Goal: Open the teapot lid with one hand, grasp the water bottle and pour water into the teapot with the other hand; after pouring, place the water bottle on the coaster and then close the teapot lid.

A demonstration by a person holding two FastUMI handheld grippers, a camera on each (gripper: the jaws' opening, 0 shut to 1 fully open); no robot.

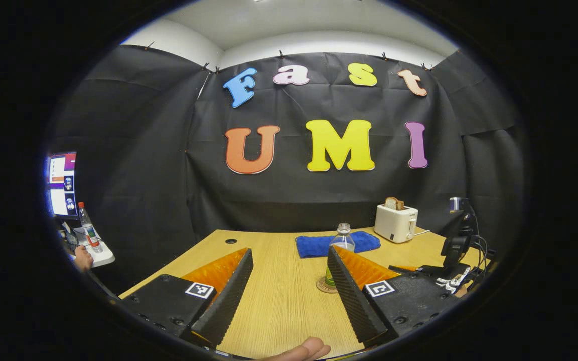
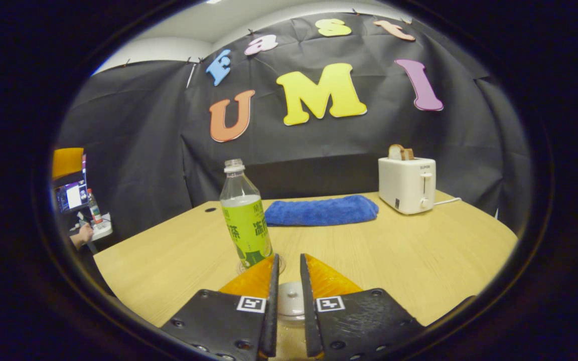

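Note:
A clear water bottle with a green label and no cap stands upright on a round coaster, just ahead and left of my right gripper. That gripper's fingers are drawn close together on the silvery knob of the teapot lid, low between them; the teapot body is hidden below. In the left gripper view my left gripper is open wide over bare table. The bottle and coaster show partly behind its right finger.
On the wooden table, a blue folded towel lies at the back and a white toaster with toast stands back right. A black mount with cables is at the right. A fingertip shows at the bottom edge.

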